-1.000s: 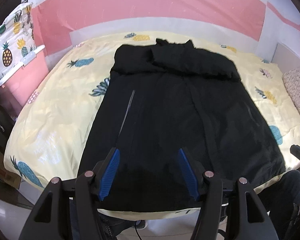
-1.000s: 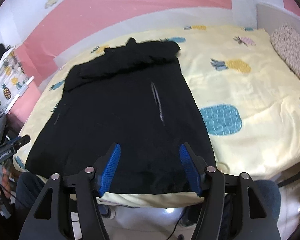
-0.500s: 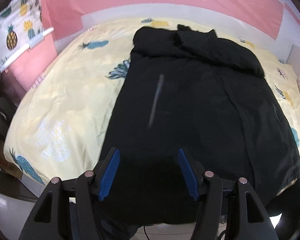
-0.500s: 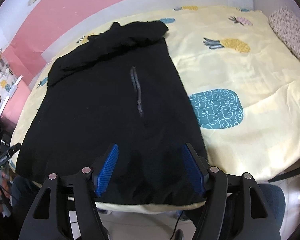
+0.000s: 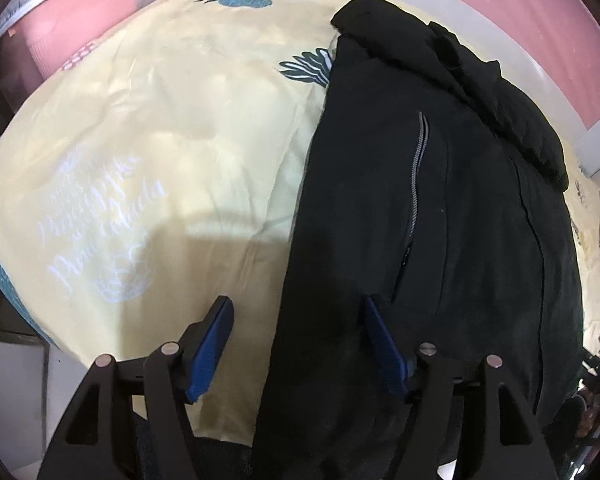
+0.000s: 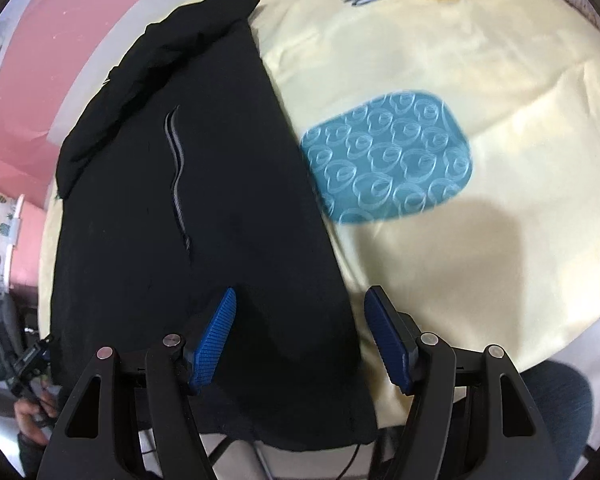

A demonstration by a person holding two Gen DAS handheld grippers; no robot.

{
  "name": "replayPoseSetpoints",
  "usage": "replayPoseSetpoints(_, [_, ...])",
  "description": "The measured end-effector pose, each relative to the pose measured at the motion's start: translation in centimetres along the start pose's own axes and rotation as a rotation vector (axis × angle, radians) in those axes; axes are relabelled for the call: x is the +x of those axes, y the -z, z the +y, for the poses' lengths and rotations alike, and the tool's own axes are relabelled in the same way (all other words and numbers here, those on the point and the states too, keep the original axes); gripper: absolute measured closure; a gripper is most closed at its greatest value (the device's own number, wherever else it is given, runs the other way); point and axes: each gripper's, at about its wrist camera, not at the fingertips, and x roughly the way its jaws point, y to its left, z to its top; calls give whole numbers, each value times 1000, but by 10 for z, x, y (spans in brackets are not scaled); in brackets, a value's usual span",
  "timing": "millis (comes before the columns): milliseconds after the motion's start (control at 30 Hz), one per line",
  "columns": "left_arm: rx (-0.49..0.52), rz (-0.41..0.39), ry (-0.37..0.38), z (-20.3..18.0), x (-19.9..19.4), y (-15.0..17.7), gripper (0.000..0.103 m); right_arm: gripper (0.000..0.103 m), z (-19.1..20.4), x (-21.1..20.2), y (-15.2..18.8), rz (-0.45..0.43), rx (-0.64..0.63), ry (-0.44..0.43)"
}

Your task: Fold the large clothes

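Your black jacket [image 5: 440, 220] lies flat on the bed, matte soft fabric, long trapezoid shape widening toward the near hem, with a bulky rolled hood or collar bunched at the far end. A thin grey toothed zipper [image 5: 418, 168] runs down its left panel in the left wrist view; a wavy grey one [image 6: 177, 176] shows in the right wrist view. The bedsheet [image 5: 160, 140] is pale yellow, smooth with light creases, printed with pineapples and white script; a big teal pineapple patch [image 6: 388, 156] with swirl pattern sits just beside the jacket's right edge. Pink and white wall behind.

Your left gripper [image 5: 298, 320] has black arms and ribbed blue pads; its jaws have just been opening and stand apart, straddling the jacket's left side edge near the hem, one pad over sheet, one over black fabric. Nothing pinched.

Your right gripper [image 6: 300, 310] is the same build, jaws apart, straddling the jacket's right edge near the hem corner, left pad [image 6: 216, 332] over fabric, right pad over sheet. Not pressing on anything.

Versus a second ago: both views came in lower and closer. Each gripper was centred over the hem then; now each sits out at its own side edge. Jacket fills more of both views and has not shifted on the bed. A hand [image 6: 30, 420] holding the other gripper shows at the lower left of the right wrist view.
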Motion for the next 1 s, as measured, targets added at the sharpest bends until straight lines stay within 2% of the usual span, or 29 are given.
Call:
replayPoseSetpoints(267, [-35, 1, 34, 15, -6, 12, 31, 35, -6, -7, 15, 53, 11, -108])
replayPoseSetpoints(333, [-39, 26, 66, 13, -5, 17, 32, 35, -8, -5, 14, 65, 23, -118])
replayPoseSetpoints(433, [-16, 95, 166, 1, 2, 24, 33, 35, -7, -4, 11, 74, 13, -114])
replayPoseSetpoints(533, [43, 108, 171, -12, 0, 32, 33, 36, -1, -6, 13, 88, -17, -127])
replayPoseSetpoints(667, [25, 110, 191, -10, 4, 31, 33, 41, -2, -2, 11, 104, -9, -131])
replayPoseSetpoints(700, [18, 110, 191, -8, 4, 31, 39, 44, -1, 1, 9, 109, -5, -125])
replayPoseSetpoints(733, [18, 106, 188, -7, 3, 33, 53, 46, -1, 3, 9, 111, -4, -117])
replayPoseSetpoints(767, [22, 100, 190, -8, 0, 34, 60, 54, 1, 3, 9, 110, -6, -113])
replayPoseSetpoints(800, [25, 87, 194, -7, -6, 36, 72, 67, 3, 1, 9, 105, -11, -121])
replayPoseSetpoints(833, [32, 74, 189, -9, -12, 37, 81, 72, 6, -1, 10, 100, -12, -145])
replayPoseSetpoints(933, [40, 26, 204, -14, -32, 34, 87, 78, 14, -17, 9, 59, -30, -170])
replayPoseSetpoints(1000, [18, -30, 256, -13, -52, 27, 88, 80, 17, -35, 6, 19, -28, -220])
